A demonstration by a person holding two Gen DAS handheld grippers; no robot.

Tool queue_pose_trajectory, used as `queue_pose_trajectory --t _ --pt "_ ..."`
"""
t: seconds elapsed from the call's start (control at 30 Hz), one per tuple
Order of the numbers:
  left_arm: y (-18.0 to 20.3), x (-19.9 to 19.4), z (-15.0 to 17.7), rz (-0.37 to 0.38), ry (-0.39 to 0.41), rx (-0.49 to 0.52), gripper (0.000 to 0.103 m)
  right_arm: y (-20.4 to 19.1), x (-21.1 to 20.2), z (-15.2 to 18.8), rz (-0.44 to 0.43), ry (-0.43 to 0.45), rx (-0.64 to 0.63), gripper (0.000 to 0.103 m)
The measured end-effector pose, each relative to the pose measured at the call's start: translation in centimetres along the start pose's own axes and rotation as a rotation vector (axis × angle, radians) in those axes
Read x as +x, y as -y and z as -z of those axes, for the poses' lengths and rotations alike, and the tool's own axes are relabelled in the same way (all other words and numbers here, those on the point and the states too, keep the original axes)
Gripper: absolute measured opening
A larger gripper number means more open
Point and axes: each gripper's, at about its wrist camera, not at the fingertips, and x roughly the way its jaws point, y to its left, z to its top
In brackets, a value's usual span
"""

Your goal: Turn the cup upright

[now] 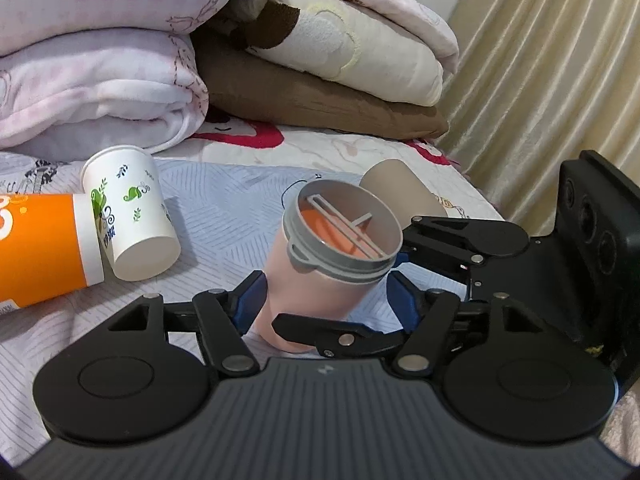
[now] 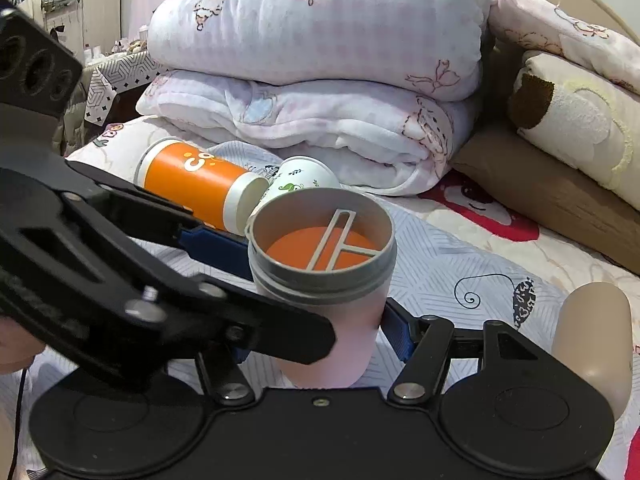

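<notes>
Pink cup (image 2: 320,280) stands mouth-up on the bed (image 2: 440,264), near centre. Right hand-held gripper (image 2: 316,336) brackets its lower body, blue pads seemingly clamping it to keep it steady. Left hand-held gripper (image 1: 324,304) straddles it; contact unclear. Paper cup (image 1: 132,216) lies at 10 o'clock.

- pink cup (image 1: 316,300): smooth matt plastic body, grey plastic collar, orange inside
- left gripper (image 1: 326,300): matt black plastic links, shiny metal rivets, blue pads
- right gripper (image 2: 316,336): same black plastic, metal rivets
- white cup (image 1: 128,216): paper, printed, slight sheen
- orange tube (image 1: 44,248): glossy, smooth
- beige cup (image 1: 400,196): matt, smooth
- blankets (image 2: 320,80): fluffy fleece cloth
- bedsheet (image 1: 224,208): woven cloth, printed
- curtain (image 1: 552,60): cloth, satin sheen
</notes>
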Motion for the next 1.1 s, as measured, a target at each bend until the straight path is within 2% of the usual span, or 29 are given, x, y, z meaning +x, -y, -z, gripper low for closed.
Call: queue_pose_trajectory --t 0.2,0.3,0.37,0.53,0.67,0.77,0.93,1.0,1.1 --pt "0.1 -0.2 -0.2 0.0 -0.018 -0.017 0.07 -0.1 0.1 -0.3 0.0 -0.036 0.005 0.074" --pt "-0.1 -0.2 -0.6 0.01 -0.056 -0.051 0.072 -0.5 -0.2 -0.7 0.0 -0.059 -0.025 0.076" --pt "-0.1 -0.5 -0.7 0.01 -0.059 -0.058 0.072 -0.7 -0.3 -0.8 0.001 -0.075 -0.024 0.082" --pt "0.7 -0.9 -0.7 -0.019 -0.067 -0.029 0.072 -1.0 -0.6 -0.5 0.032 -0.101 -0.037 0.082" --pt "0.9 -1.7 -0.7 -0.027 -0.067 -0.044 0.072 -0.9 -1.1 -0.7 0.054 -0.104 -0.032 0.082" --pt "0.8 -2.4 -0.9 -0.062 -0.081 -0.084 0.073 -1.1 -1.8 -1.0 0.057 -0.074 -0.051 0.083" --pt "1.2 -5.5 -1.4 -0.215 -0.126 -0.078 0.081 -2.3 -3.0 -1.3 0.076 -0.176 -0.081 0.083" --pt "1.1 -7.4 -1.6 -0.233 -0.132 -0.082 0.083 -3.3 -4.6 -1.2 0.086 -0.202 -0.115 0.083" --pt "1.8 -10.2 -2.2 -0.298 -0.142 -0.063 0.085 -4.9 -8.2 -1.4 0.125 -0.183 -0.161 0.083"
